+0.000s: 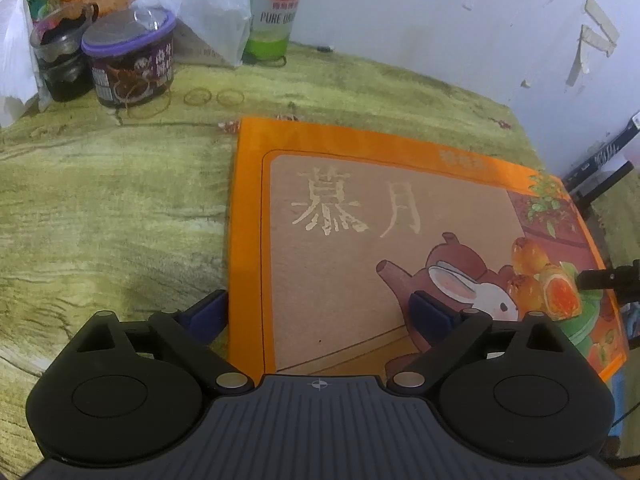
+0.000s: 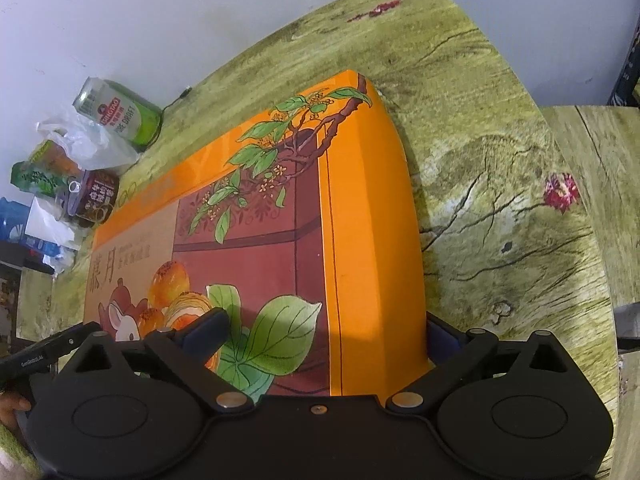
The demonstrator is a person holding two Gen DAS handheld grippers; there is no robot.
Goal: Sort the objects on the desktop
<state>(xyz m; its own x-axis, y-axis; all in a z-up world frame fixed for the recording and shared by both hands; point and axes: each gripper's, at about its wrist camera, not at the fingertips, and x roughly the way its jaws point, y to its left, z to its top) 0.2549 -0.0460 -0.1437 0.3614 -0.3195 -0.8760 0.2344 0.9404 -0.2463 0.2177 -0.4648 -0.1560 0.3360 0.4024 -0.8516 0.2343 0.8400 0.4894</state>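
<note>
Orange gift box (image 1: 400, 216) shows a rabbit, teapot and pastries.

Upper centre, left wrist view: can (image 1: 276, 12) marked "TSINGTAO", "PURE DRAFT". Centre: orange box lid (image 1: 360, 208) printed "慕月". Lower left, right wrist view: black device (image 2: 44, 350), small lettering illegible.

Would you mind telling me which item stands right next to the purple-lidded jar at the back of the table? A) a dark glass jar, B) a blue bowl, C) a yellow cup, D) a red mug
A: in the left wrist view a dark glass jar stands directly beside the purple-lidded jar, on its left in the picture, near the back of the table.
</note>
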